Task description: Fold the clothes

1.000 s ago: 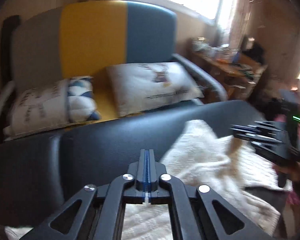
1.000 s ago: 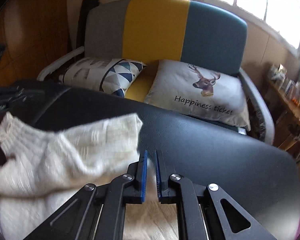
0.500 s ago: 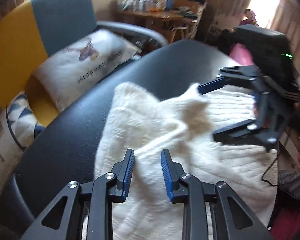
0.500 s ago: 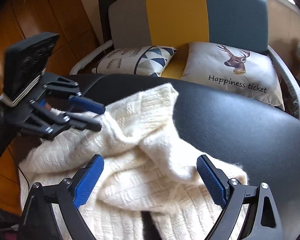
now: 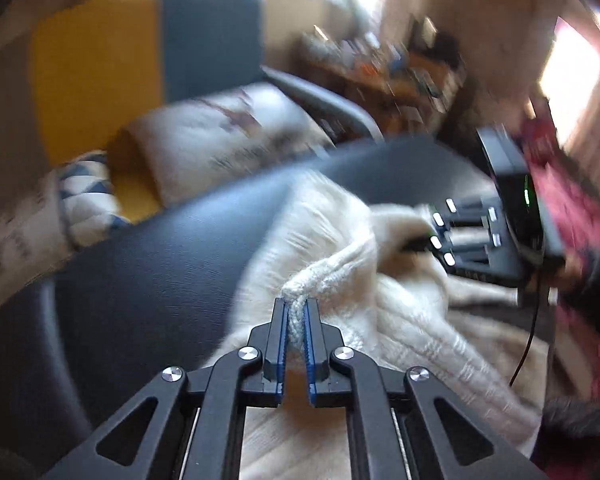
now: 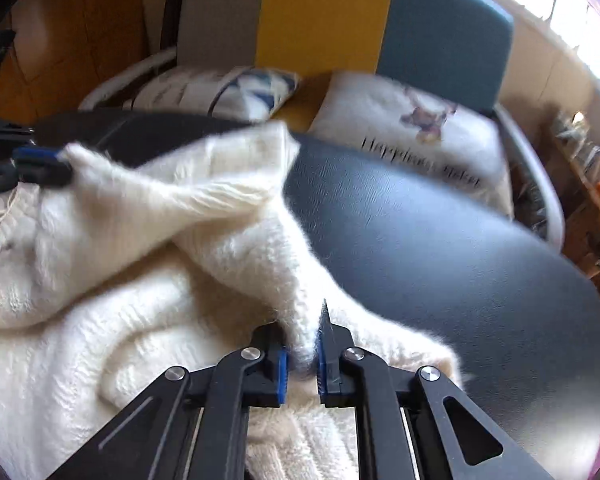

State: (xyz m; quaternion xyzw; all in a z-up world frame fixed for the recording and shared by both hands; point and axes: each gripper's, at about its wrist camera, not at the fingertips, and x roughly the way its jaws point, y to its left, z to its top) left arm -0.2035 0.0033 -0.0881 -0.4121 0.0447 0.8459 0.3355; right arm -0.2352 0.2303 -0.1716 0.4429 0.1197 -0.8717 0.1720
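Cream fuzzy knit sweater [image 6: 148, 248] lies rumpled, pinched by both tongs

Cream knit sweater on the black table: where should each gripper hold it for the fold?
As now: on raised edges of the cream knit sweater. The left gripper pinches a thick ribbed ridge from the near side; the right gripper clamps a peaked fold likewise. Flat areas on the black table offer no lip.

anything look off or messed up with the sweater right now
Nothing damaged. The cream sweater lies bunched and rumpled on the black table, not flat, with each gripper, left and right, pinching a raised fold. Normal mid-fold.
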